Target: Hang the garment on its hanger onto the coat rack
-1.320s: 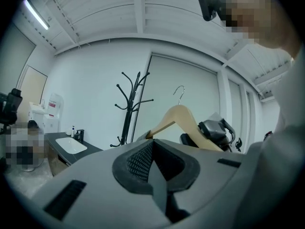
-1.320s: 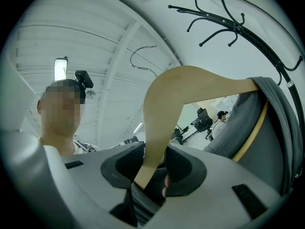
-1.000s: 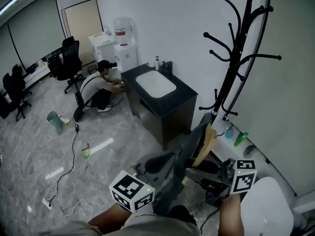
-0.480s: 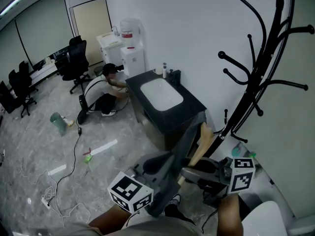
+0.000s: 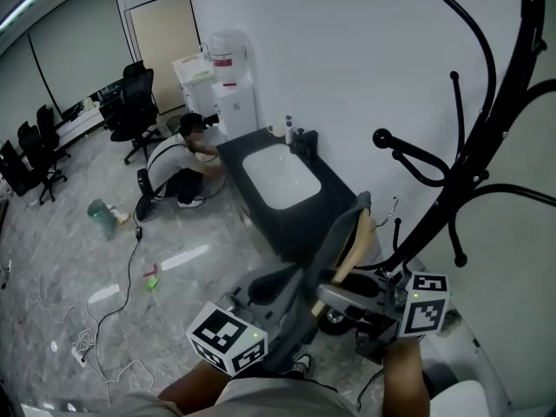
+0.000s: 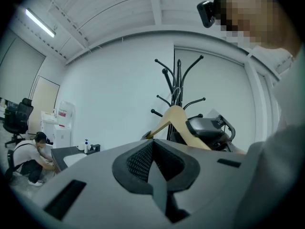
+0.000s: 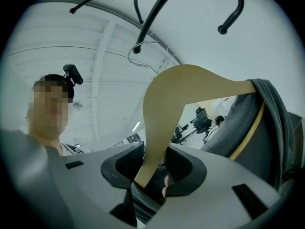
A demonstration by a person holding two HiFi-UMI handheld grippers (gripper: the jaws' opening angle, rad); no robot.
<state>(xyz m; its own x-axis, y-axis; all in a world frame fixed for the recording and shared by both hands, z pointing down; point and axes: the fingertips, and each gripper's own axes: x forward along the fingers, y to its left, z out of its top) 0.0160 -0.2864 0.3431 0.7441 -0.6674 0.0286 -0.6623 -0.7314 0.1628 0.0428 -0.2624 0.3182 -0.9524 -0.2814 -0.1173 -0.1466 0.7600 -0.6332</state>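
A black coat rack (image 5: 473, 155) with curved arms stands at the right against the white wall. A wooden hanger (image 5: 354, 246) carries a grey garment (image 5: 317, 272) just left of the rack's pole. My right gripper (image 5: 343, 301) is shut on the hanger's lower arm (image 7: 181, 89), with grey cloth (image 7: 259, 128) draped over the other arm. The wire hook (image 7: 143, 56) points up, below the rack's arms (image 7: 157, 8). My left gripper (image 5: 291, 295) is lower left, shut on a fold of the garment. In its own view the jaws (image 6: 152, 165) are together, with the hanger (image 6: 176, 118) and rack (image 6: 178, 80) beyond.
A black cabinet with a white sink (image 5: 278, 181) stands against the wall behind the hanger. A person (image 5: 178, 159) crouches beside it near a water dispenser (image 5: 230, 76). Office chairs (image 5: 130, 102) stand at the far left. Cables (image 5: 104, 320) lie on the marble floor.
Both grippers with the hanger and garment have come closer to the coat rack, which now looms larger at the right. The grips have not changed.
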